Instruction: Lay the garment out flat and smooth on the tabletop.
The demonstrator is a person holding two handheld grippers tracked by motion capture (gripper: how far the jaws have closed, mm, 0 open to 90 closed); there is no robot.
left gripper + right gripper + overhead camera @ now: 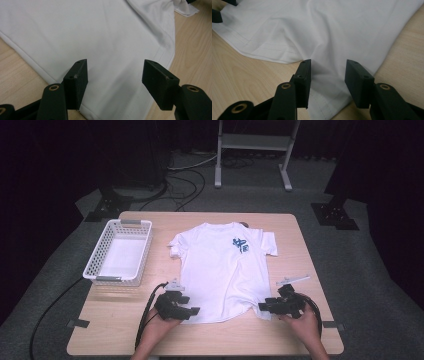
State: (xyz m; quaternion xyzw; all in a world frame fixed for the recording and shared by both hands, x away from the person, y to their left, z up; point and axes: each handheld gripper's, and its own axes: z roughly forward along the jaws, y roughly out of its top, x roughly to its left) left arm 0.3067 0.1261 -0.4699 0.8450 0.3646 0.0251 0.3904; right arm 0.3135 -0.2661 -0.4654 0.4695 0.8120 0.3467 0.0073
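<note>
A white T-shirt with a blue chest print lies flat on the wooden table, hem toward the person. My left gripper sits at the hem's left corner, my right gripper at the hem's right corner. In the left gripper view, the jaws of the left gripper stand apart, low over the shirt with the hem corner lying between them. In the right gripper view, the right gripper also stands open, a rumpled fold of the shirt between its jaws, the pads not pressing on it.
A white slatted basket stands on the table's left side. Bare wood lies along the front edge and to the right of the shirt. Behind the table are a metal stand, floor cables and dark tripod feet.
</note>
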